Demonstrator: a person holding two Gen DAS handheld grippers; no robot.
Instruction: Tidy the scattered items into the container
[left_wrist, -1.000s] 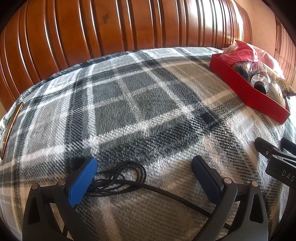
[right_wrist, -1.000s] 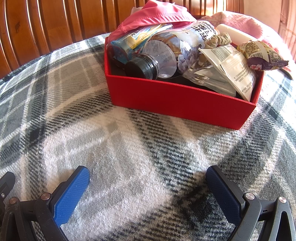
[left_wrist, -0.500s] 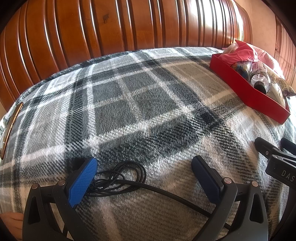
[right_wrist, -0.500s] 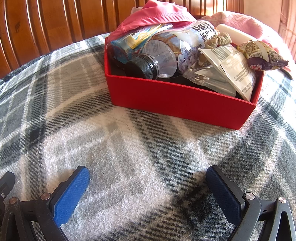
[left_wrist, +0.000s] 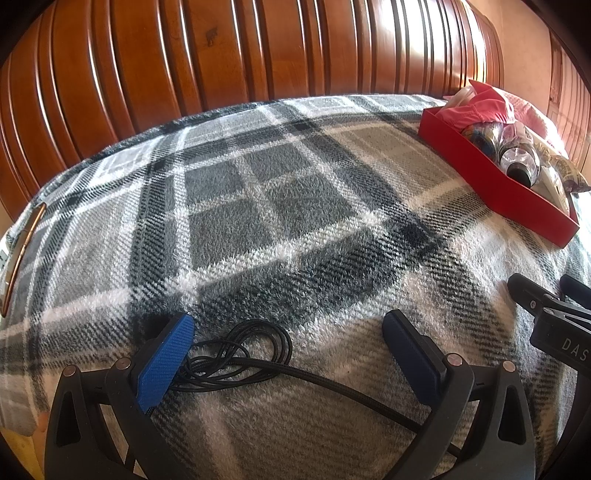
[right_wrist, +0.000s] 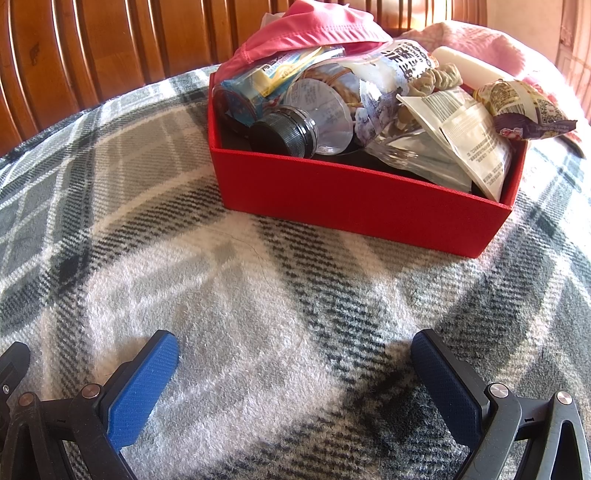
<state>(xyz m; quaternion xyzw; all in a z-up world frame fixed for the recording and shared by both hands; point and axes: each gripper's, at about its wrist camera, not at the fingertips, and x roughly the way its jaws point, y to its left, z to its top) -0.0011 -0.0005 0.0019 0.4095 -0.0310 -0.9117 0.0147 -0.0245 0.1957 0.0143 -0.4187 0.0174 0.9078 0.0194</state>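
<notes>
A red box (right_wrist: 365, 199) stands on the plaid blanket, piled with a pink cloth (right_wrist: 314, 26), a clear bottle with a black cap (right_wrist: 284, 131), snack packets (right_wrist: 524, 110) and a white sachet (right_wrist: 469, 136). It also shows at the far right of the left wrist view (left_wrist: 495, 181). A coiled black cable (left_wrist: 251, 354) lies on the blanket between the fingers of my left gripper (left_wrist: 288, 328), which is open and low over it. My right gripper (right_wrist: 293, 345) is open and empty, low over the blanket in front of the box.
A ribbed wooden headboard (left_wrist: 240, 55) runs along the back. A pink pillow (right_wrist: 491, 44) lies behind the box. A thin brown-edged object (left_wrist: 22, 254) lies at the blanket's left edge. The right gripper's body (left_wrist: 554, 321) shows at the right of the left wrist view.
</notes>
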